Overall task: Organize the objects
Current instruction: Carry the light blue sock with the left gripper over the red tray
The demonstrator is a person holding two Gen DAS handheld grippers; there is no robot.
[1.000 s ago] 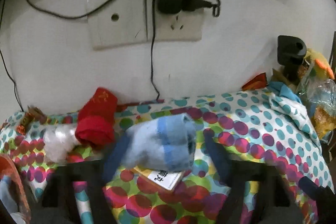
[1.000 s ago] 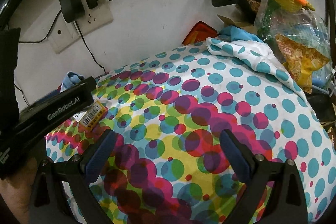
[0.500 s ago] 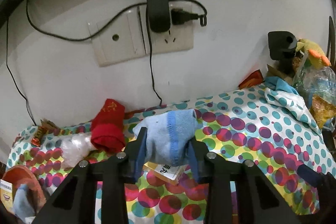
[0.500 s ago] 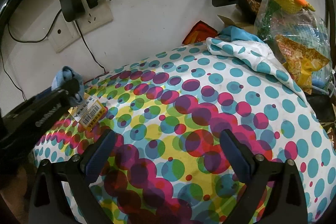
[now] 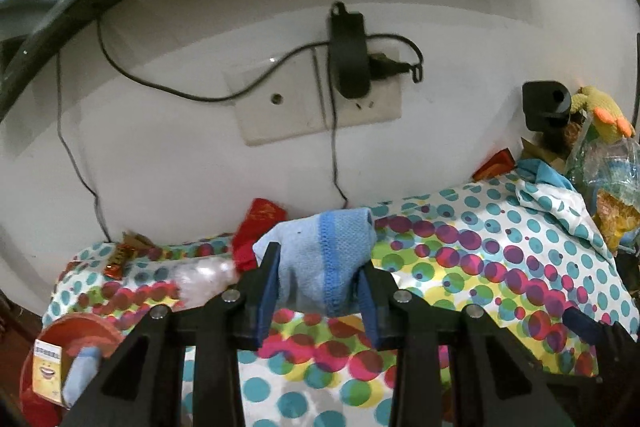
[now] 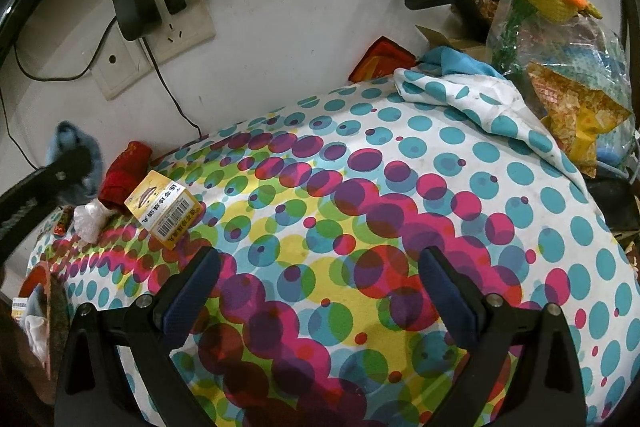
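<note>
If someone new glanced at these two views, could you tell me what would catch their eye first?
Probably the light blue sock clamped in the left gripper, lifted clear of the dotted tablecloth. That loud cloth fills the right view, where the right gripper hangs open and empty. Next, the black charger plugged into the wall socket behind.

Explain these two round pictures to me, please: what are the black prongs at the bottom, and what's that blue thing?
No robot here: a person holds a two-fingered tool in each hand, each with a wide-angle camera looking along its fingers. In the left camera's picture, the left hand-held gripper is shut on a light blue sock. In the right one, the right hand-held gripper is open and holds nothing. Below is a dotted cloth bearing a yellow box, a red sock and crumpled plastic.
</note>
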